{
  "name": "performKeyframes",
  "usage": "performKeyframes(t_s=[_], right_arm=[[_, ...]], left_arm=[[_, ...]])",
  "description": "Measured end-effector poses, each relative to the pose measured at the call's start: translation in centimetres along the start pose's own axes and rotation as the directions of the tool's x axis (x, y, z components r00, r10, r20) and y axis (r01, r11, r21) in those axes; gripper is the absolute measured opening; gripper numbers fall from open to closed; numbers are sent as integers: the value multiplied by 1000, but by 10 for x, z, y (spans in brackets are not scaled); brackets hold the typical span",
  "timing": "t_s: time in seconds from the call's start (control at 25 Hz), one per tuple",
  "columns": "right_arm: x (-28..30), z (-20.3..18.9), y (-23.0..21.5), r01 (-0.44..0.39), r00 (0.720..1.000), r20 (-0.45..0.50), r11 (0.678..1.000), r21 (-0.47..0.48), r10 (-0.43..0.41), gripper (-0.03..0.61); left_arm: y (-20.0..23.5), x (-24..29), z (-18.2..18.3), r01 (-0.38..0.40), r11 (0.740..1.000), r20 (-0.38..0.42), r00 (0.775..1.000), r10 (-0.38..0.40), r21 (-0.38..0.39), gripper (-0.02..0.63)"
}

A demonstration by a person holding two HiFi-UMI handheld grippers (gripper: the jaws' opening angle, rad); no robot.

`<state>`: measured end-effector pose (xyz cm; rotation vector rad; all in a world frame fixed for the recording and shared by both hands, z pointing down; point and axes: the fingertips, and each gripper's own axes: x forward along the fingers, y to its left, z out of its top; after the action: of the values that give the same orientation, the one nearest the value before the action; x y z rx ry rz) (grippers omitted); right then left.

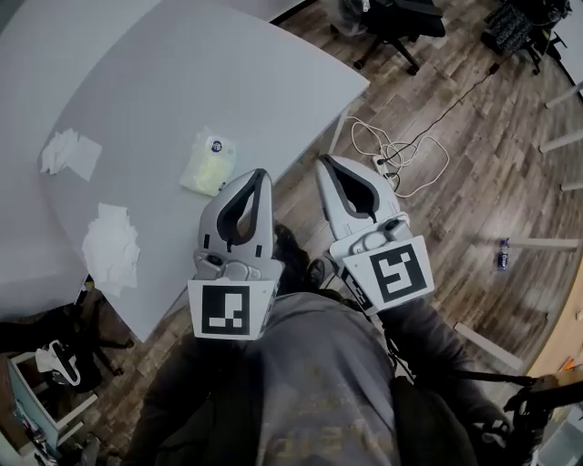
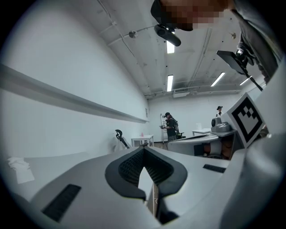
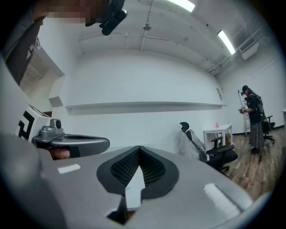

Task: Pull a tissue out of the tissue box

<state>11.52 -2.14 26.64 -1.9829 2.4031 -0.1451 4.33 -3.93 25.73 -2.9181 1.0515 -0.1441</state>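
Note:
The tissue pack (image 1: 209, 164), a soft pale-yellow pack, lies on the grey table (image 1: 182, 82) near its front edge. Both grippers are held close to the person's body, off the table. In the head view my left gripper (image 1: 262, 175) sits just right of the pack and short of it, with its jaws closed tip to tip and nothing between them. My right gripper (image 1: 323, 164) hangs over the floor beside the table edge, also shut and empty. The left gripper view (image 2: 144, 150) and the right gripper view (image 3: 139, 147) look out across the room; the pack is not in either.
Two piles of loose white tissues (image 1: 68, 153) (image 1: 111, 246) lie on the table's left side. White cables and a power strip (image 1: 392, 155) lie on the wood floor, near a bottle (image 1: 503, 255) and an office chair (image 1: 392, 27). People stand far off (image 2: 171, 126) (image 3: 252, 116).

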Motion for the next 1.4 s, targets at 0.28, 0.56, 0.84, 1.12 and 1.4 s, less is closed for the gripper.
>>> performKeyframes(t_s=[0.28,0.56,0.84,1.12,1.4], right_arm=[[59,-17,-10,-108,994,-32,994,-1,108,3],[141,-40,-22,-260,961,-93,966,16,260,2],[206,-24,-3,-500,861,-119,866,-15,495,3],[242,-41,38,-703,702,-206,710,-48,681,3],[256,-72,59,-899,419,-246,438,23,874,8]], left_arm=[[37,28,-24,-97,995,-24,995,96,-32,-2],[78,77,-51,-187,980,-76,980,182,-65,-2],[121,99,-55,-319,943,-119,944,307,-99,-2],[151,87,-63,-491,860,-164,868,469,-138,-2],[172,83,-85,-728,665,-215,685,696,-168,-2]])
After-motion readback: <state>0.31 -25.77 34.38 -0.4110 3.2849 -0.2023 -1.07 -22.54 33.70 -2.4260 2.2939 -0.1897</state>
